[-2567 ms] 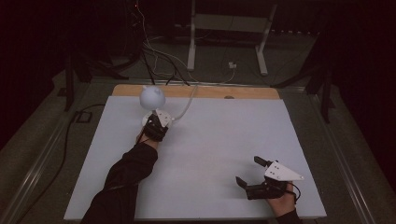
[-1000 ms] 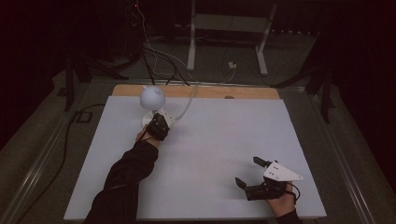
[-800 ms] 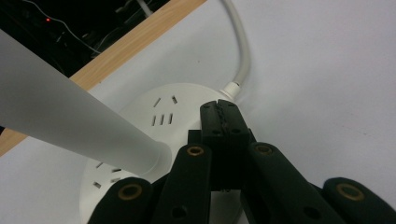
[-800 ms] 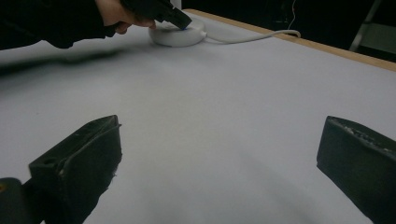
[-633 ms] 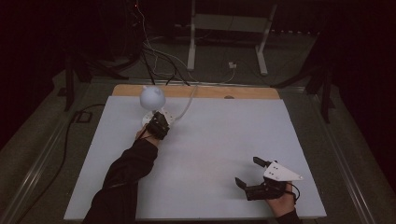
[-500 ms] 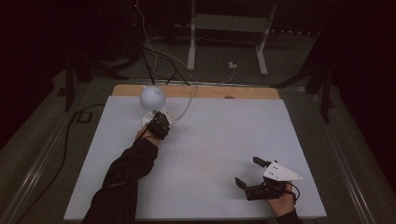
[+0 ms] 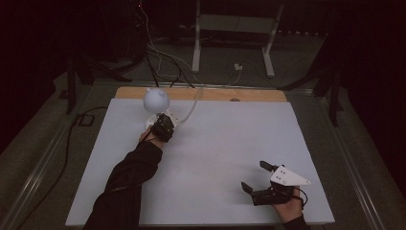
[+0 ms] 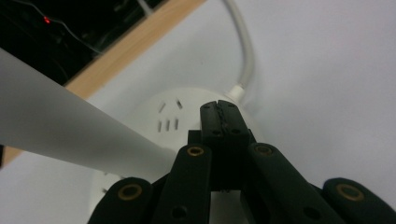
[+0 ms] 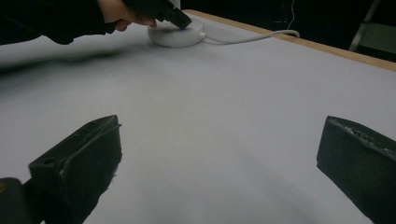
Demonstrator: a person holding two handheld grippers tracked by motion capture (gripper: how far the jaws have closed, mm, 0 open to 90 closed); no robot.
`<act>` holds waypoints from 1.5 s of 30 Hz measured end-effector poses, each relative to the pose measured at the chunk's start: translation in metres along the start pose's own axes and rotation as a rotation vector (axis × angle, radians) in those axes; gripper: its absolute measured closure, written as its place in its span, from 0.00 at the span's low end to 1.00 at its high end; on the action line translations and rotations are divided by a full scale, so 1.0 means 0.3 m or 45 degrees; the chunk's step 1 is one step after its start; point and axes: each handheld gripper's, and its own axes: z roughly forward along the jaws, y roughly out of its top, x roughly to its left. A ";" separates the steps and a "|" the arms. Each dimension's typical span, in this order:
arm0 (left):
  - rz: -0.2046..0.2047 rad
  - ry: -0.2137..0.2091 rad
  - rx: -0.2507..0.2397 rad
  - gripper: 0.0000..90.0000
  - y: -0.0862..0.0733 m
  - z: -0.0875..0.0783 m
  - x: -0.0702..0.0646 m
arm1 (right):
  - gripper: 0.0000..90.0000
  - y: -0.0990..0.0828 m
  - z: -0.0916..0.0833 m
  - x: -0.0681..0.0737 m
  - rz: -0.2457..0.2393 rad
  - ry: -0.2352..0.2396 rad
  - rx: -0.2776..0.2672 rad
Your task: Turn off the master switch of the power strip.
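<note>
Left tool (image 8: 218, 112) together on lamp base (image 8: 187, 122); right tool (image 9: 219, 163) apart.
We see the lamp stem (image 8: 60, 135) cut off; its round head (image 7: 156, 99) hides part of the surface (image 7: 230, 143).

The bench (image 7: 230, 158) is seen from above its near edge by the high view, which is aimed forward and down so the whole white top and the floor beyond are taken in. The left gripper view is held very close over the round base (image 8: 187, 116), looking along closed jaws toward the far wooden edge. From low at the near right, the right gripper view is directed across the bench to that same base (image 9: 176, 33), which is shared with the high view (image 7: 165, 118).
</note>
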 end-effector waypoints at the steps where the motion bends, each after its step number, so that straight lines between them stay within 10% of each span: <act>1: -0.003 -0.005 0.002 1.00 0.001 -0.001 0.003 | 0.00 0.000 0.000 -0.001 0.000 0.000 0.000; 16: -0.072 -0.066 -0.058 0.99 0.034 -0.063 -0.004 | 0.00 -0.001 0.000 -0.002 0.000 0.000 0.001; 19: -0.076 -0.062 -0.051 0.75 0.037 -0.074 -0.018 | 0.00 0.000 -0.001 -0.002 0.001 0.000 -0.002; 30: -0.142 -0.148 -0.089 0.37 0.067 -0.123 -0.032 | 0.00 -0.001 -0.001 -0.004 0.004 0.001 -0.001; 39: -0.134 -0.413 -0.086 0.02 0.078 -0.171 -0.044 | 0.00 -0.001 -0.001 -0.005 0.010 0.004 -0.001; 45: -0.117 -0.528 -0.104 0.00 0.098 -0.219 -0.046 | 0.00 0.000 0.000 -0.004 0.010 0.004 -0.002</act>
